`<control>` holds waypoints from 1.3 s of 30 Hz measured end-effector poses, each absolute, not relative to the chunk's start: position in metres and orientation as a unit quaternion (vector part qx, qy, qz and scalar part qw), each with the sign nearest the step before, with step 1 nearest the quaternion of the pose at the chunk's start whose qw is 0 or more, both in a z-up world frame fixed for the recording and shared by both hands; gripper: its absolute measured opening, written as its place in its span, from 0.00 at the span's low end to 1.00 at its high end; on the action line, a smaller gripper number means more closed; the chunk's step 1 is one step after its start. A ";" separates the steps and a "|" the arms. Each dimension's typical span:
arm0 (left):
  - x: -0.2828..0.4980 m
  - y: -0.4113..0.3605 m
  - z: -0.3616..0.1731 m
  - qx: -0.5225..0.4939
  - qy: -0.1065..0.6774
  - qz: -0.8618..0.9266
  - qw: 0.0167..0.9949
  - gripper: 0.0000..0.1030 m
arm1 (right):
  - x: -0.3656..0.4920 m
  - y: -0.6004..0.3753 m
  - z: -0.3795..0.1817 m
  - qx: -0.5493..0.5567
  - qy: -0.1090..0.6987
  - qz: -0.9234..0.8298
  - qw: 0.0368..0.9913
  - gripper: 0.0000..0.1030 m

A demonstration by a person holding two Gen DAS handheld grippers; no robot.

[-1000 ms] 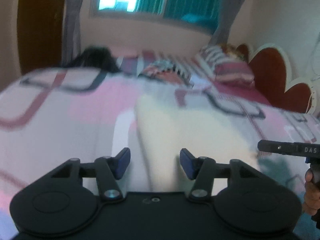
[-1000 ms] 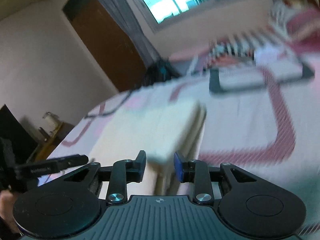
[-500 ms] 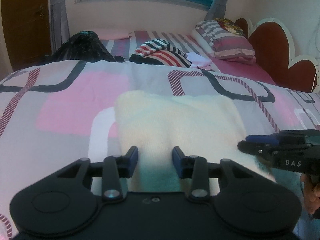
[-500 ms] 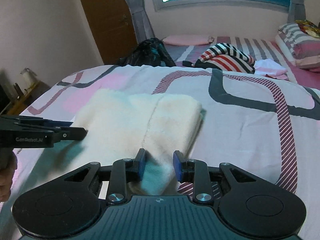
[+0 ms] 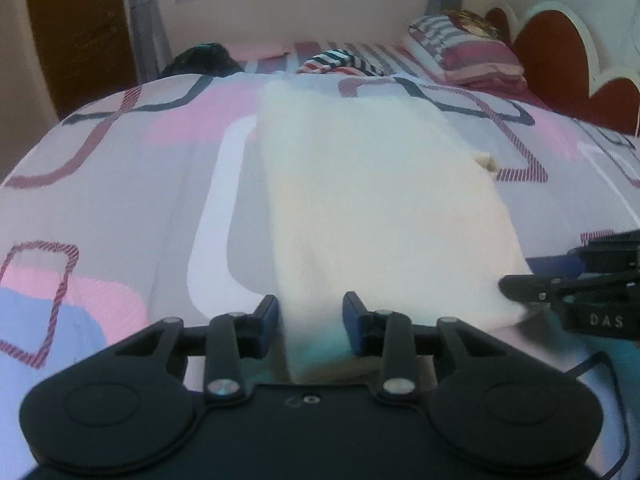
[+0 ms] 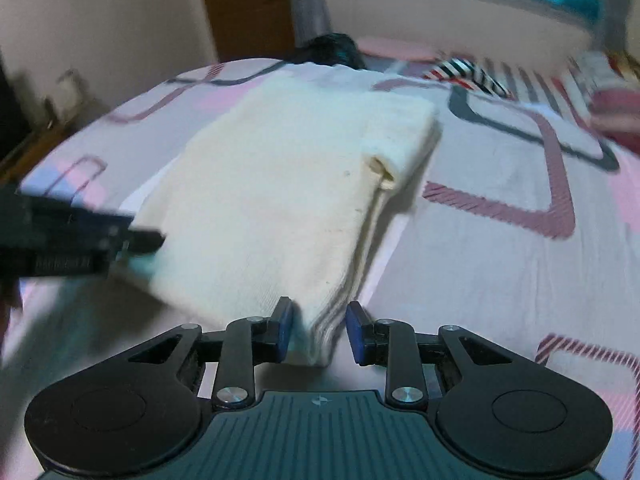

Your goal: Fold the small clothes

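Observation:
A cream folded garment (image 5: pixel 368 200) lies flat on the patterned bedspread (image 5: pixel 120 200); it also shows in the right wrist view (image 6: pixel 280 200). My left gripper (image 5: pixel 310 330) is open, its jaws on either side of the garment's near left corner. My right gripper (image 6: pixel 319 334) is open, its jaws on either side of the near right corner, where the stacked layers show. The right gripper also shows at the right edge of the left wrist view (image 5: pixel 520 286), and the left gripper at the left edge of the right wrist view (image 6: pixel 152 240).
A striped garment (image 5: pixel 340 64) and a dark bag (image 5: pixel 204 58) lie further back on the bed. Striped pillows (image 5: pixel 464 52) rest by the red headboard (image 5: pixel 560 56) at the right. A brown door (image 5: pixel 80 32) stands at the left.
Both grippers have dropped lower and closer to the garment's near edge. Their jaws have opened wider around the corners. The garment now lies flat on the bedspread.

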State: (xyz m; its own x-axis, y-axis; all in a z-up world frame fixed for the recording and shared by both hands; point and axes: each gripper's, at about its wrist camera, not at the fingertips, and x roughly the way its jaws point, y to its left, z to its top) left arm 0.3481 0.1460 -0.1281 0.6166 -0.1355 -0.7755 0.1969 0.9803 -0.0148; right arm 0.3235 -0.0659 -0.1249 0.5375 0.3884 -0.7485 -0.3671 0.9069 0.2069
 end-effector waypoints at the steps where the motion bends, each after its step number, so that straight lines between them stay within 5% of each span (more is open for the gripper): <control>1: 0.349 0.145 -0.126 0.035 0.430 -0.088 0.898 0.32 | 0.327 -0.067 -0.124 0.024 0.436 0.211 0.875 0.29; 14: 0.218 0.129 -0.071 0.055 0.398 -0.090 0.911 0.28 | 0.216 -0.087 -0.049 0.049 0.392 0.210 0.894 0.29; 15: 0.204 0.129 -0.063 0.059 0.387 -0.084 0.916 0.35 | 0.201 -0.089 -0.041 0.047 0.386 0.205 0.898 0.29; 16: 0.184 0.129 -0.053 0.063 0.372 -0.069 0.924 0.58 | 0.187 -0.092 -0.034 0.048 0.382 0.204 0.900 0.29; 17: 0.170 0.129 -0.044 0.063 0.358 -0.058 0.930 0.91 | 0.174 -0.094 -0.028 0.050 0.379 0.203 0.902 0.29; 18: 0.156 0.130 -0.035 0.058 0.340 -0.051 0.937 1.00 | 0.158 -0.096 -0.020 0.052 0.374 0.194 0.906 0.29; 19: 0.142 0.132 -0.027 0.049 0.321 -0.044 0.945 1.00 | 0.147 -0.097 -0.015 0.056 0.369 0.184 0.909 0.46; 21: 0.126 0.132 -0.016 0.042 0.321 -0.038 0.946 1.00 | 0.126 -0.101 -0.006 0.069 0.357 0.144 0.920 0.99; 39: 0.058 0.136 0.039 0.031 0.278 -0.024 0.960 1.00 | 0.030 -0.114 0.046 0.048 0.306 0.076 0.948 1.00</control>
State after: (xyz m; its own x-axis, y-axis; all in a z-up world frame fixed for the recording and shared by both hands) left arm 0.0578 0.1365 0.0393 0.8444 -0.0298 -0.5349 0.0640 0.9969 0.0455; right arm 0.0301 -0.1143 0.0463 0.8014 0.1732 -0.5725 -0.1147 0.9839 0.1371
